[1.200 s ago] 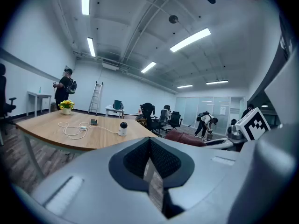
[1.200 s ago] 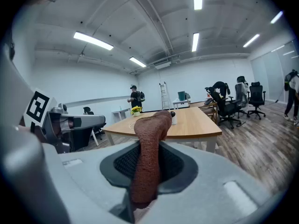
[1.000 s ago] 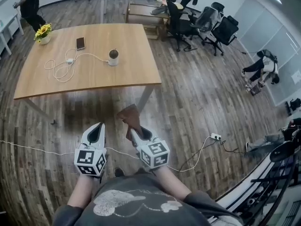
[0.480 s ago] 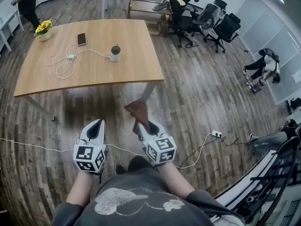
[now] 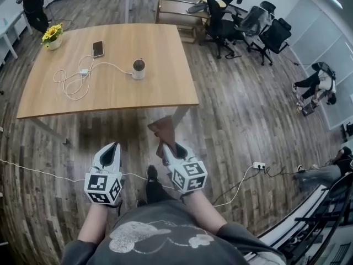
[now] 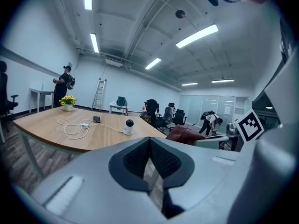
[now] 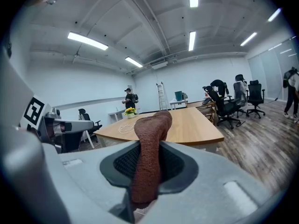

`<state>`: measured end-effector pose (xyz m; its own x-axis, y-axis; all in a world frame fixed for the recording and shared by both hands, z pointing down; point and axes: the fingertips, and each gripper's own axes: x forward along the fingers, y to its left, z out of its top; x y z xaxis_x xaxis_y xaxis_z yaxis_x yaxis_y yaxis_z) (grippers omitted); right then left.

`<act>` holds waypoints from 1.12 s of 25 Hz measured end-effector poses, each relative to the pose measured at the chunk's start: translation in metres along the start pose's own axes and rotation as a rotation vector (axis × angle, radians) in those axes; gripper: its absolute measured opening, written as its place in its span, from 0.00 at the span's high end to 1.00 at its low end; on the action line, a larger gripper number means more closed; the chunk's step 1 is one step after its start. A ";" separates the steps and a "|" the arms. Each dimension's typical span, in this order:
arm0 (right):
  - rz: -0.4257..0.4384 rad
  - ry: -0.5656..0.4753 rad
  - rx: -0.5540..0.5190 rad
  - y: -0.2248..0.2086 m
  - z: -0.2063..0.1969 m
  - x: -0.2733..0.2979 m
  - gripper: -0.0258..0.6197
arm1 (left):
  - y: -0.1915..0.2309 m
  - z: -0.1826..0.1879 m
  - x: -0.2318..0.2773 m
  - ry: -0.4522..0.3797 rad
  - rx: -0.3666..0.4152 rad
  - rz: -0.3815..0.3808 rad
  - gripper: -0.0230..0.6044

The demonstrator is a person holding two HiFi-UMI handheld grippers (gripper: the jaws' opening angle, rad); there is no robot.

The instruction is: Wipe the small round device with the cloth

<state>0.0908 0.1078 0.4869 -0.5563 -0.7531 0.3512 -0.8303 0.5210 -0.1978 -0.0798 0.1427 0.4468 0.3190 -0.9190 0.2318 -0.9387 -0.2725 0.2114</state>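
Note:
The small round device (image 5: pixel 138 68), white with a dark top, stands on the wooden table (image 5: pixel 165 87) ahead, with a white cable running to it. It also shows far off in the left gripper view (image 6: pixel 129 126). My right gripper (image 5: pixel 165 146) is shut on a brown cloth (image 5: pixel 161 130), which sticks up between its jaws (image 7: pixel 150 148). The left gripper (image 5: pixel 112 148) hangs beside it over the floor, shut with nothing in it (image 6: pixel 150 143). Both grippers are well short of the table's near edge.
On the table lie a coiled white cable (image 5: pixel 71 81), a phone (image 5: pixel 98 49) and a pot of yellow flowers (image 5: pixel 52 36). A white cord (image 5: pixel 33 171) runs across the wooden floor. Office chairs (image 5: pixel 259 24) and people stand farther back.
The table and device have drawn a little nearer as the person steps forward; a shoe now shows between the grippers. Both grippers keep their hold and spacing.

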 end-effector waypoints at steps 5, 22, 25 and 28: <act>0.046 -0.027 0.007 -0.022 0.033 0.056 0.83 | 0.025 0.021 0.047 -0.006 0.017 0.047 0.93; 0.156 0.011 0.009 -0.087 0.077 0.148 0.83 | 0.046 0.062 0.155 -0.009 0.031 0.154 0.93; 0.171 0.023 0.003 -0.087 0.079 0.154 0.83 | 0.054 0.066 0.162 -0.008 0.029 0.170 0.93; 0.169 0.021 0.012 -0.088 0.083 0.160 0.83 | 0.059 0.073 0.171 -0.017 0.033 0.174 0.93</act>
<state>0.0724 -0.0918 0.4844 -0.6876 -0.6461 0.3313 -0.7251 0.6351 -0.2664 -0.0902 -0.0508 0.4294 0.1489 -0.9577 0.2462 -0.9835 -0.1175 0.1378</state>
